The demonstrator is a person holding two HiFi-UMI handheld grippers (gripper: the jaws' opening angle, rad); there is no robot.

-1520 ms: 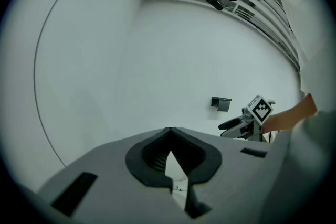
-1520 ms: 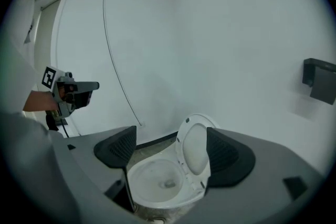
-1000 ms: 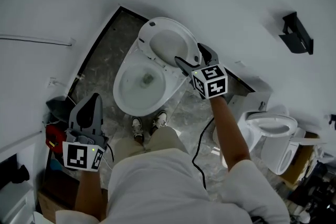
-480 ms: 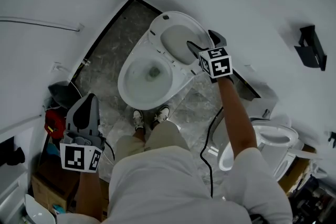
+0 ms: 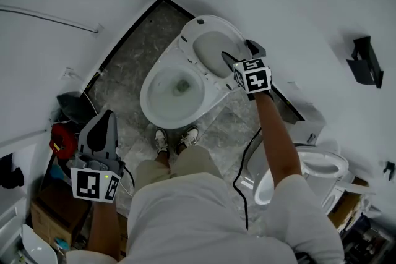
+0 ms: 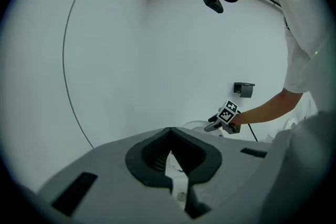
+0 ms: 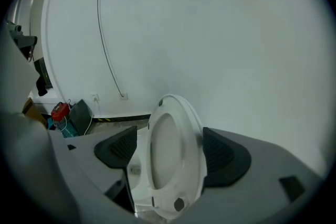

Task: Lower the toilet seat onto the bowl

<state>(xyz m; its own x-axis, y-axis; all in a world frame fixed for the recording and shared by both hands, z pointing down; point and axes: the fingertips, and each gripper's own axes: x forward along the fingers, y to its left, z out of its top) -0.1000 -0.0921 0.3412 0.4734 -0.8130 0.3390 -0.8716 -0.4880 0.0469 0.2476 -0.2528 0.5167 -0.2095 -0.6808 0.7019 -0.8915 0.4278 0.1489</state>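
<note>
A white toilet stands on the grey marbled floor; its bowl [image 5: 173, 93] is uncovered. The seat [image 5: 213, 49] is tipped up toward the wall. My right gripper [image 5: 237, 56] reaches over the raised seat's right rim. In the right gripper view the seat [image 7: 176, 139] stands between the two black pads [image 7: 118, 147]. The right pad is at the rim and the left one is a small gap away, so this gripper [image 7: 170, 144] is open. My left gripper [image 5: 104, 120] hangs low at the left, far from the toilet, its jaws [image 6: 170, 136] shut on nothing.
A second white toilet [image 5: 309, 164] stands at the right, a black cable [image 5: 242, 170] running past it. A black holder [image 5: 362, 59] is on the wall. A red item [image 5: 62, 140], a black case [image 5: 74, 109] and a cardboard box [image 5: 40, 219] crowd the left. The person's shoes [image 5: 176, 140] are at the bowl's front.
Over the last second my right gripper has moved up along the raised seat's right rim so that the rim lies between its jaws. The seat stays up. The left gripper holds still.
</note>
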